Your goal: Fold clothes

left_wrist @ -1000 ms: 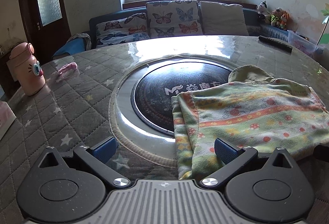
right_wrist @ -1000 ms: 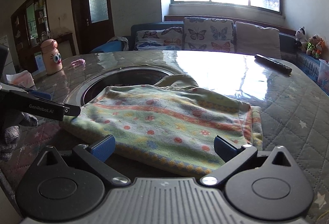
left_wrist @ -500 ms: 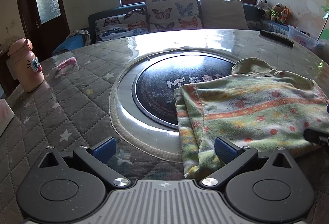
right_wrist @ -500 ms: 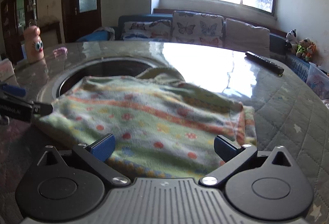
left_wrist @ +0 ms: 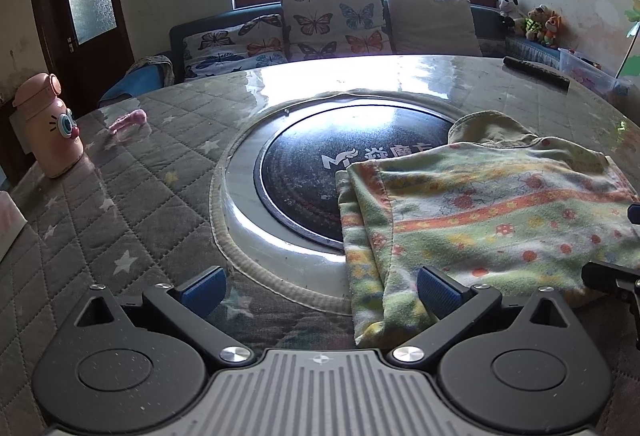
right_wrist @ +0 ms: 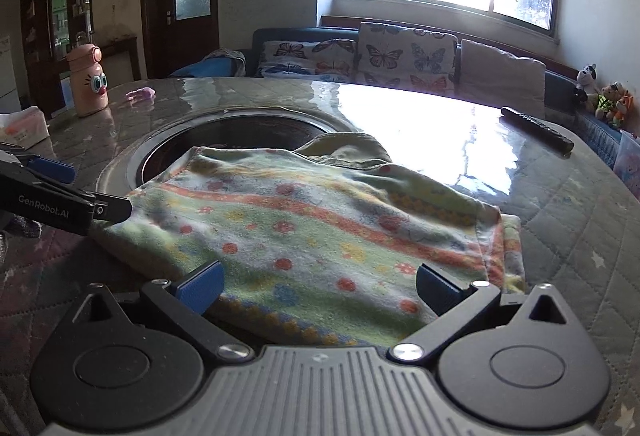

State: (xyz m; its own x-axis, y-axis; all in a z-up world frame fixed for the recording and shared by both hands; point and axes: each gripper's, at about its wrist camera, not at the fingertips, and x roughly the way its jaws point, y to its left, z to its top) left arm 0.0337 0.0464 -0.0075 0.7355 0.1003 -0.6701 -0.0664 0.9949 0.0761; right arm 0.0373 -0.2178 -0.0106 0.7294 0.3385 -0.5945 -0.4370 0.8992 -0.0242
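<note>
Near the left edge of the round table (left_wrist: 132,204), whose top is a grey quilted cover stitched in diamonds with pale stars under a glossy clear sheet, stands a smooth pink bottle (left_wrist: 50,132) with a cartoon face and a rounded cap; just past it lies a small pink object (left_wrist: 128,120), too small to identify. The left gripper (left_wrist: 318,288) hangs low over the near edge with its ribbed blue pads (left_wrist: 202,286) spread wide and nothing between them; the right-hand pad sits above the garment's near-left corner. At the table's centre a pale ring frames a shiny black round hotplate (left_wrist: 316,172) with white lettering. Over the hotplate's right side and the table beyond it lies the garment (left_wrist: 480,220), a soft, fleecy cloth folded into a rough rectangle, pale green with orange bands and red and yellow dots, with a plain olive piece bunched at its far edge. From the right wrist camera, the right gripper (right_wrist: 320,286) is likewise released, its jaws wide apart over the garment's (right_wrist: 320,228) near hem, gripping nothing. Near the far right edge rests a long black remote control (right_wrist: 536,128). Beyond the table stand butterfly-print cushions (left_wrist: 332,24).
</note>
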